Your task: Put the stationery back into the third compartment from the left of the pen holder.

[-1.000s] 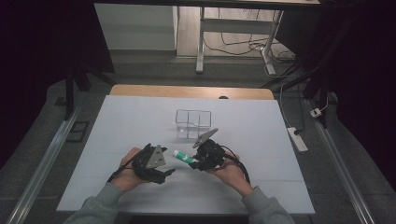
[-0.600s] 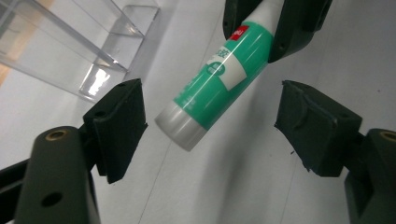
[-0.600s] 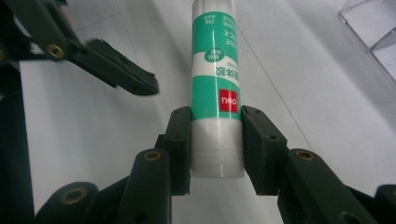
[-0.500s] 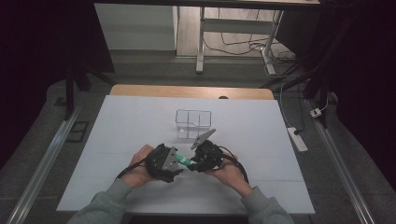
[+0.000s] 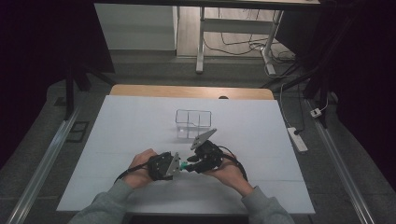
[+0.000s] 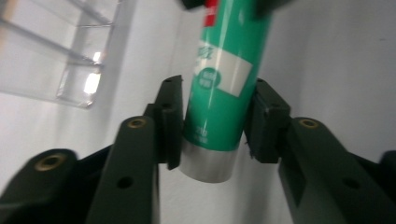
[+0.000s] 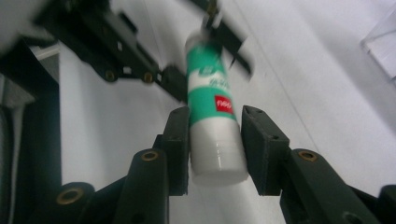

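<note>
The tube (image 6: 219,74), green and white, hangs between the two grippers just above the tabletop (image 5: 126,126), near the person's edge. The right gripper (image 7: 215,135) grasps its white cap end. The left gripper (image 6: 212,116) has just been closing, and its fingers (image 6: 170,119) now clamp the silver crimped end. A clear box (image 5: 193,122) stands a little beyond on the tabletop.

With both ends gripped, any uneven pull or twist could buckle the soft tube. If one hand lets go early, the tube may swing or slip. The crimped end gives little to hold.
</note>
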`<state>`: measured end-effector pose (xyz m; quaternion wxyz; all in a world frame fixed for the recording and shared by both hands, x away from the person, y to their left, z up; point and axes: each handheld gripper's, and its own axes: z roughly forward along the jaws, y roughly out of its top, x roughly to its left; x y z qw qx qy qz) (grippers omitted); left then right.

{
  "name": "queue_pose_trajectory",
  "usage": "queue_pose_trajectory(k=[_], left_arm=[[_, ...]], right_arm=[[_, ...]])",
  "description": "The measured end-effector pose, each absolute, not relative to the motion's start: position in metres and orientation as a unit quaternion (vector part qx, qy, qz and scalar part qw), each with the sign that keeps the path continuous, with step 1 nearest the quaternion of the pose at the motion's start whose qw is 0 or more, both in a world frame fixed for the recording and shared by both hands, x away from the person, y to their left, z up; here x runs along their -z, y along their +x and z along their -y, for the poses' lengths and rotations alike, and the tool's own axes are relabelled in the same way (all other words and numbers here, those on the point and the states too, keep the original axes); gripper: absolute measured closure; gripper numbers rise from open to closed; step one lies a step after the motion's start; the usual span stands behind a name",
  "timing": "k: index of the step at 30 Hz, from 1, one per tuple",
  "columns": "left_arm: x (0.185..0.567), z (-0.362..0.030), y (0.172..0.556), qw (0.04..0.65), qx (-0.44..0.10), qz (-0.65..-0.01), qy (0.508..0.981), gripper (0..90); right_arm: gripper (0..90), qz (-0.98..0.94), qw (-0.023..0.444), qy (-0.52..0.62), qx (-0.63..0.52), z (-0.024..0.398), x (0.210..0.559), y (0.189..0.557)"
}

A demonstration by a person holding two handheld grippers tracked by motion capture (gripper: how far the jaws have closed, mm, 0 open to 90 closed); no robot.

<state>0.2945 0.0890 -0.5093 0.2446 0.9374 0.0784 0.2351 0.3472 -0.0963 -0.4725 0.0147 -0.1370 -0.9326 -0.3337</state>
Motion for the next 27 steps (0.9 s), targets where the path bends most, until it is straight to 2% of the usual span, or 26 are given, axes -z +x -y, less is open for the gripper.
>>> queue_pose_trajectory(k=[4, 9, 13, 18, 27], left_arm=[[0.507, -0.090, 0.295, 0.254, -0.222, -0.078, 0.938, 64.4], [0.504, -0.097, 0.299, 0.278, -0.213, -0.102, 0.931, 64.9], [0.502, -0.104, 0.303, 0.296, -0.208, -0.122, 0.924, 64.9], [0.501, -0.112, 0.308, 0.314, -0.207, -0.153, 0.914, 64.9], [0.497, -0.126, 0.315, 0.359, -0.193, -0.205, 0.890, 64.9]], right_arm=[[59.1, 0.926, 0.005, -0.141, 0.350, 0.099, 0.470, 0.347], [43.7, 0.912, -0.025, -0.168, 0.375, 0.103, 0.466, 0.348], [37.4, 0.891, -0.052, -0.181, 0.413, 0.111, 0.458, 0.348], [34.8, 0.869, -0.075, -0.190, 0.450, 0.120, 0.455, 0.349], [33.3, 0.859, -0.072, -0.204, 0.465, 0.126, 0.456, 0.353]])
